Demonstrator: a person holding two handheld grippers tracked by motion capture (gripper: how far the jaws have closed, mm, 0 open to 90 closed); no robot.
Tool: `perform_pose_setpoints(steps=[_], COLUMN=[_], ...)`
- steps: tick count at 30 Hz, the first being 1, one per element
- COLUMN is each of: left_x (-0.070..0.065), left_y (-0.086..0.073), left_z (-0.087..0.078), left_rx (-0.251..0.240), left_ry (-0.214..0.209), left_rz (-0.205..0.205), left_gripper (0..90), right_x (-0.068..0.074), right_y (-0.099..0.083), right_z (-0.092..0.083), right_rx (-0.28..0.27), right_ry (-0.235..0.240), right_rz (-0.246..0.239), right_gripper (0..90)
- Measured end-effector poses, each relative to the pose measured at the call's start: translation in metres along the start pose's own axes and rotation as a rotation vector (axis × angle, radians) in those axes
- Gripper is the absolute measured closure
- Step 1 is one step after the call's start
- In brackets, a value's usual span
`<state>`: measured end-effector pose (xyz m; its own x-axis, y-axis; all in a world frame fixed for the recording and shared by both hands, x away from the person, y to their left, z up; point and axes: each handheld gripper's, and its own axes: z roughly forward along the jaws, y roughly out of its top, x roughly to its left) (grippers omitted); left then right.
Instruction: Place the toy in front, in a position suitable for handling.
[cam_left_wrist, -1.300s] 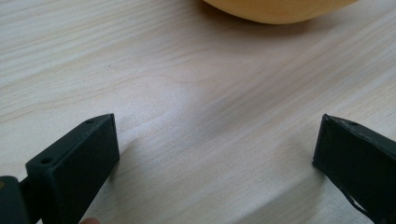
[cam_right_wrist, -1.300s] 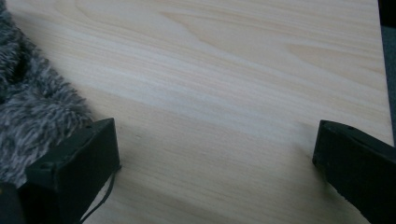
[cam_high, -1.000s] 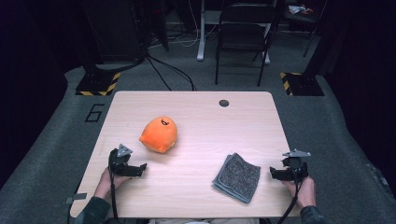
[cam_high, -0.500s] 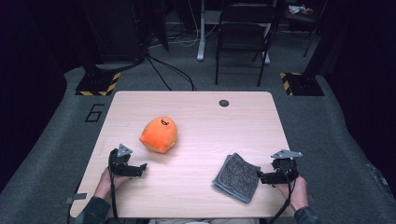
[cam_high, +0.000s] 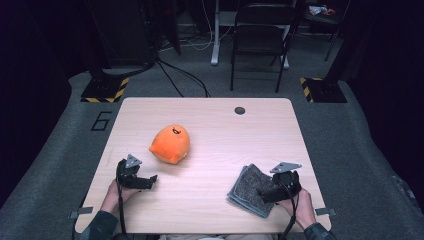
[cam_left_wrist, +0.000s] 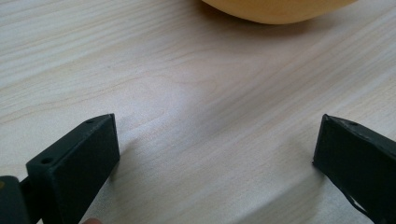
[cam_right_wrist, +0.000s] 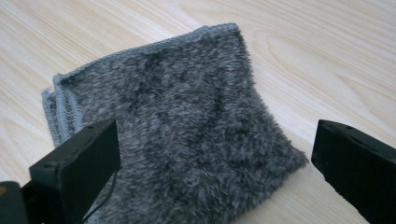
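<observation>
My right gripper (cam_high: 264, 191) hangs over the near right part of the table (cam_high: 210, 120), above the folded grey cloth (cam_high: 248, 189); its jaws have just been opening and now stand wide, released, with the cloth lying flat below and between them, not pinched. In the right gripper view the fuzzy cloth (cam_right_wrist: 177, 135) spreads across the wood, its stitched edge turned to the left, and nothing lies on top of it. My left gripper (cam_high: 145, 181) sits low at the near left, jaws also spread wide with bare wood between them (my fingertip just peeks in at the bottom edge of its own view). An orange plush toy (cam_high: 170, 145) rests just beyond it, left of centre, well apart from the cloth and out of my right hand's way. A small dark round disc (cam_high: 240, 110) sits near the far edge. Beyond the table stands a black chair (cam_high: 260, 40) on grey carpet.
</observation>
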<state>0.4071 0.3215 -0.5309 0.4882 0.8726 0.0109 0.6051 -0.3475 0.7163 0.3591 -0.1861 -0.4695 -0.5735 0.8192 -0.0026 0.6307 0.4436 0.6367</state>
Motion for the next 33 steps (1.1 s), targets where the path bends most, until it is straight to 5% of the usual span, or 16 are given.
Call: perform_pose_setpoints(steps=[13, 21, 26, 33], left_x=[0.0, 0.0, 0.0, 0.0], left_y=[0.001, 0.001, 0.001, 0.001], left_z=[0.0, 0.0, 0.0, 0.0], left_rx=[0.009, 0.012, 0.009, 0.011], left_ry=[-0.003, -0.003, -0.002, -0.002], left_rz=[0.006, 0.013, 0.009, 0.011], left_gripper=[0.0, 0.0, 0.0, 0.0], right_x=[0.015, 0.012, 0.012, 0.013], right_y=[0.01, 0.005, 0.003, 0.002], right_z=[0.031, 0.044, 0.047, 0.043], right_rx=[0.07, 0.143, 0.138, 0.123], right_ry=[0.005, 0.026, 0.026, 0.075], right_rz=[-0.097, -0.098, -0.123, -0.156], right_gripper=[5.3, 13.5, 16.1, 34.9])
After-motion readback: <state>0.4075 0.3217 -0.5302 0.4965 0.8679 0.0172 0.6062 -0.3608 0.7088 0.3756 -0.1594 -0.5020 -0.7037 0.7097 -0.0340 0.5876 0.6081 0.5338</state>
